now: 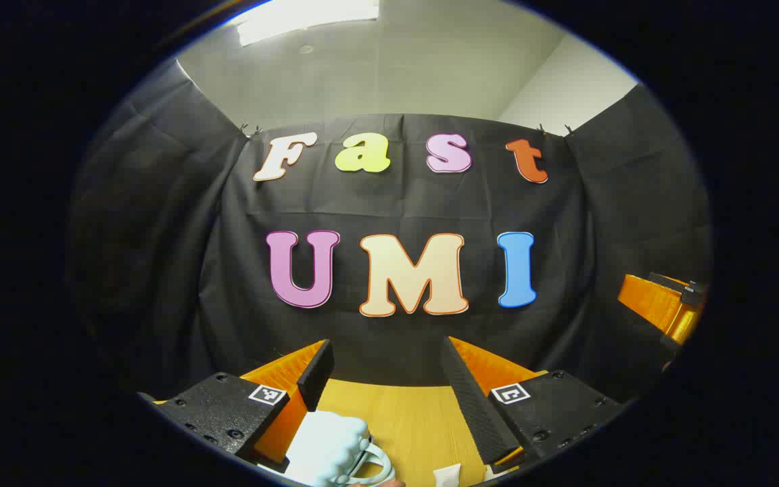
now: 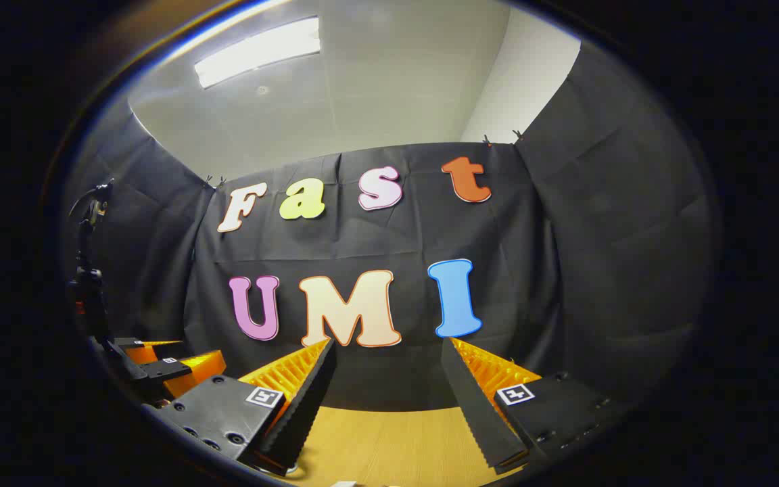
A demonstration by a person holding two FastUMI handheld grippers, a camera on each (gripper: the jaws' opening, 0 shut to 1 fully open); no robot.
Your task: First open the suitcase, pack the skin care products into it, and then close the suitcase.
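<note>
Low in my left gripper view, a pale suitcase (image 1: 332,439) with a looped handle lies on the wooden surface (image 1: 410,419), a small white product (image 1: 447,475) nearby.

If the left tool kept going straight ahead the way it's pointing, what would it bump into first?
Probably the black cloth wall at the back of the booth. The left tool is open and aimed above the yellow wooden table; nothing else seems to lie in that line, though depth is hard to judge.

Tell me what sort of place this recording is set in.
Most likely a small recording booth set up inside an ordinary room. Black cloth is clipped up as walls around a wooden table, and above the cloth a plain white ceiling with a strip light shows.
</note>
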